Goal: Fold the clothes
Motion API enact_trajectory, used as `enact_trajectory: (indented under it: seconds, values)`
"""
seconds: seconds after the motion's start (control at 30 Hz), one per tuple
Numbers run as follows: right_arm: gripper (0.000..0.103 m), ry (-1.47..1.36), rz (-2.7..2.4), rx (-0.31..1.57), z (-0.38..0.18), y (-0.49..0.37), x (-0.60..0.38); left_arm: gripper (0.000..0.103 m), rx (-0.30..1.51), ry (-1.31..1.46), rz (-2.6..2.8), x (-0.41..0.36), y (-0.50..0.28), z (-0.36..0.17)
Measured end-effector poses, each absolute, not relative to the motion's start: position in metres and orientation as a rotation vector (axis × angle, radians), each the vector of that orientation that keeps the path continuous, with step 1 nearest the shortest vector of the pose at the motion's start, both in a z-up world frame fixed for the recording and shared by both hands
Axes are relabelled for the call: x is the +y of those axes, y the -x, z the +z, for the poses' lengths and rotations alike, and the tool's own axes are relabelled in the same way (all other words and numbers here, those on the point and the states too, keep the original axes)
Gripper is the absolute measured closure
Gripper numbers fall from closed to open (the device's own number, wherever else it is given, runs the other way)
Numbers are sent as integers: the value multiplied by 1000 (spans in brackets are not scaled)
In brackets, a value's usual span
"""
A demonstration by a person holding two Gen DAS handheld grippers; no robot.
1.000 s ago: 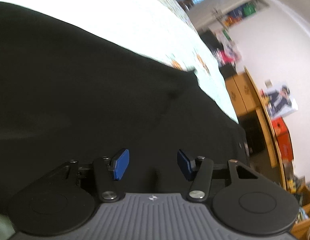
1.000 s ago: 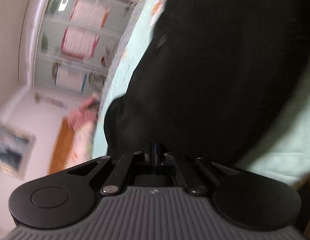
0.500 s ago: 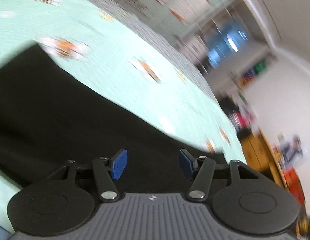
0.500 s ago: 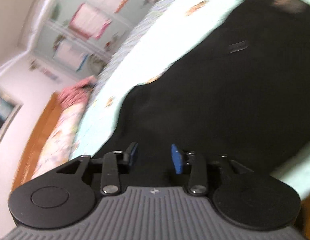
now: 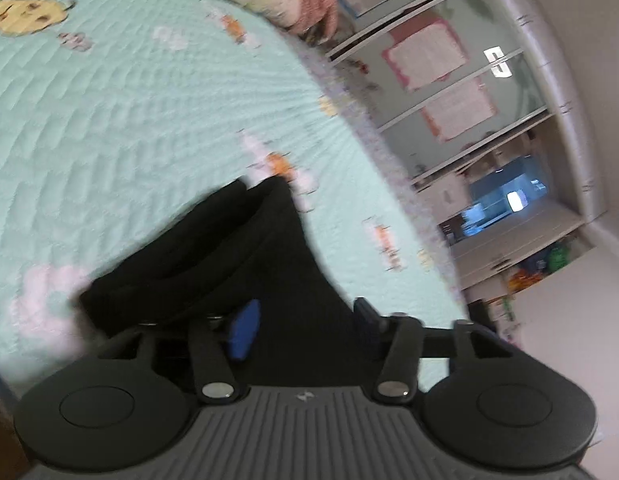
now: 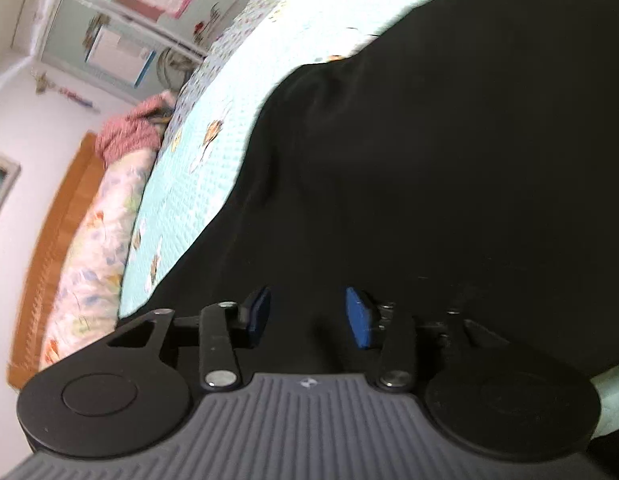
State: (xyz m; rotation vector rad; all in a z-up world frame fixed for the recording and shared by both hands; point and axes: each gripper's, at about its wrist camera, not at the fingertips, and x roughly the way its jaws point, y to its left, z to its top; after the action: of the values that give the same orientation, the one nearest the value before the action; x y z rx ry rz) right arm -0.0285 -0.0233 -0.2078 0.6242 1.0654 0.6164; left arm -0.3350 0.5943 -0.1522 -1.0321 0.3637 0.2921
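Note:
A black garment [image 6: 429, 160] lies spread over a mint quilted bedspread [image 6: 197, 200] and fills most of the right wrist view. My right gripper [image 6: 309, 316] hovers over it. Its jaws are opening, and no cloth is pinched between the blue pads [image 6: 359, 318]. In the left wrist view a layered end of the black garment [image 5: 237, 264] lies on the bedspread [image 5: 129, 120]. My left gripper [image 5: 305, 320] stands open just above that end, its pads clear of the cloth.
A floral pillow [image 6: 97, 232] and a pink knitted blanket [image 6: 129, 132] lie at the head of the bed against a wooden headboard [image 6: 49, 248]. The bed's far edge drops toward a glass-fronted wardrobe [image 5: 469, 100]. Bare bedspread stretches left of the garment.
My right gripper was shut on the black cloth and has opened and drawn back from it. The left gripper stayed open and swung across the garment to its end near the pillows.

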Motion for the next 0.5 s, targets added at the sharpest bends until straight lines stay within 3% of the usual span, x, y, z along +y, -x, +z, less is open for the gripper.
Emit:
enact_trajectory:
  seconds: [0.23,0.27,0.3,0.33,0.5]
  values:
    - [50,-652,666,1115,-212,38,-2,41,360,990,341,619,288,-166]
    - [51,-641,648,1118,-213,40,-4,46,379,1021,409,631,290,-178]
    - [51,-633,640,1120,-215,41,-5,61,382,1034,401,636,292,-182]
    - [51,-631,637,1118,-216,41,-7,69,385,1048,393,642,294,-187]
    - [51,-616,611,1130,-209,41,-7,69,406,1046,359,652,304,-188]
